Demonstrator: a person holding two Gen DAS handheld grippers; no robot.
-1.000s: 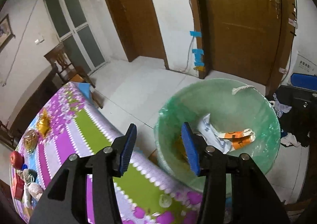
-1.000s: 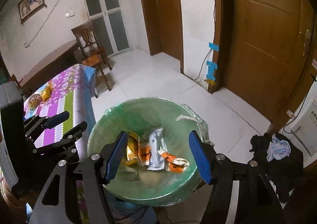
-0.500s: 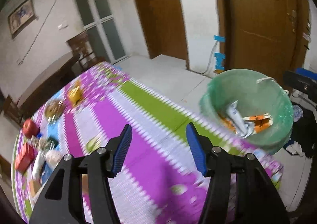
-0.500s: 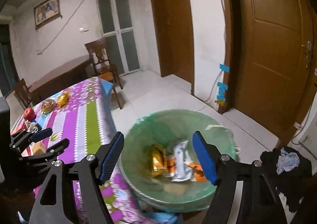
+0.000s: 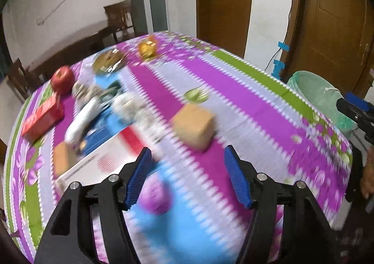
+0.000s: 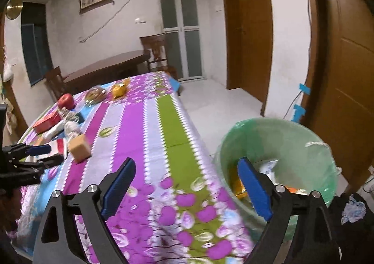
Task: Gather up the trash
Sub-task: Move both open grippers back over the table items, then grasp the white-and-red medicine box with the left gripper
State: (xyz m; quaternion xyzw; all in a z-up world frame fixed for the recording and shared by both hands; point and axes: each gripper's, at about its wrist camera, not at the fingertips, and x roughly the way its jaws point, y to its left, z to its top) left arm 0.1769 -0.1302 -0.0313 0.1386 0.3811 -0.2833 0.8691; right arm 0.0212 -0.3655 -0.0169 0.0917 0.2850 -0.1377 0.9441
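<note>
While both sets of fingers are opening with nothing between them, the left gripper (image 5: 185,176) now hangs over the desk (image 5: 233,81), where a second ago it looked into the bin (image 6: 275,137). Ahead of it sit a tan box (image 5: 194,124), a red box (image 5: 42,119), an apple (image 5: 62,79) and blurred wrappers (image 5: 109,98). The right gripper (image 6: 184,191) has swung left too: the bin, once centred, now stands off the desk's right edge, trash (image 6: 268,165) lying inside it.
</note>
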